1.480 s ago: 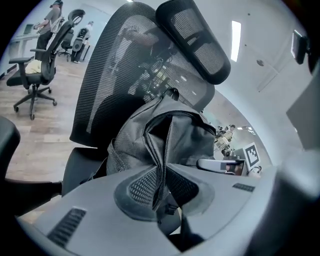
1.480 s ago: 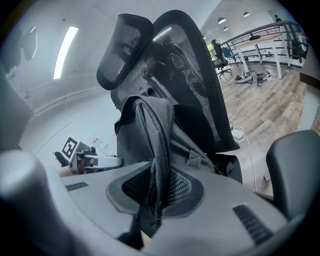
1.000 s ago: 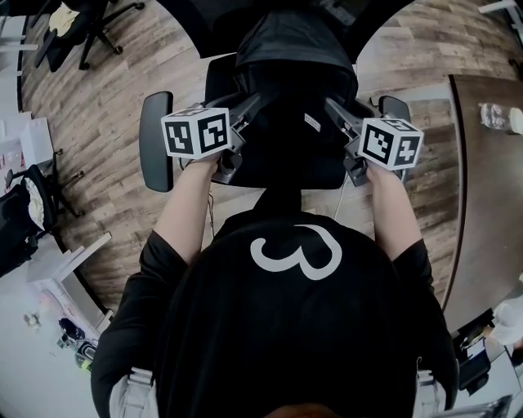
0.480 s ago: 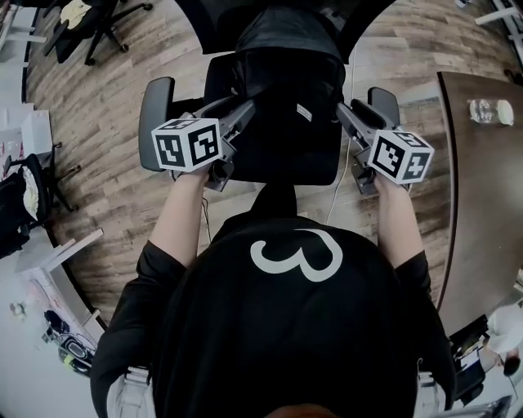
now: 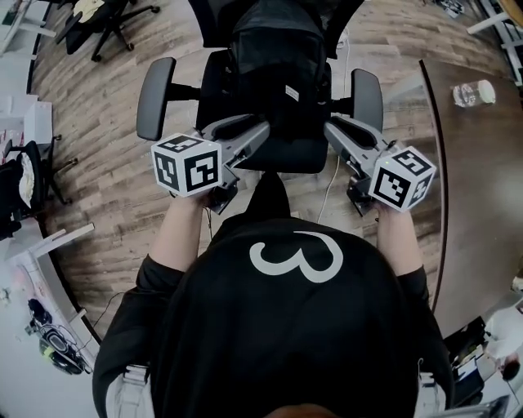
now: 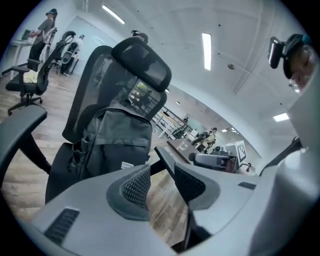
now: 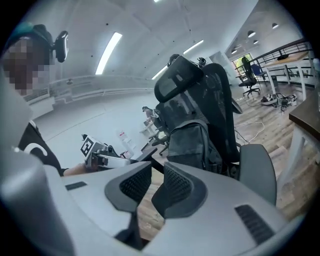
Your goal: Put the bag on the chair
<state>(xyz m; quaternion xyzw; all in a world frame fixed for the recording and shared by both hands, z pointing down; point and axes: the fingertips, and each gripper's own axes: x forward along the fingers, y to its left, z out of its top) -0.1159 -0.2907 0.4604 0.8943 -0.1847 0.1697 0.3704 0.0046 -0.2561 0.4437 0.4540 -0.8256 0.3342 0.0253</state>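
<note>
The black backpack stands upright on the seat of the black office chair, leaning on its backrest. It is also in the left gripper view, backpack, and the right gripper view, backpack. My left gripper hovers at the seat's front left, clear of the bag; its jaws are closing with nothing between them, left gripper. At the front right my right gripper is also off the bag, jaws closing on nothing, right gripper.
A brown table with a plastic bottle runs along the right. A white cable lies on the wood floor under the chair. Another office chair stands at the far left, and bags and clutter at the left edge.
Both grippers have drawn back from the bag's sides toward the person. The bag stays on the chair seat.
</note>
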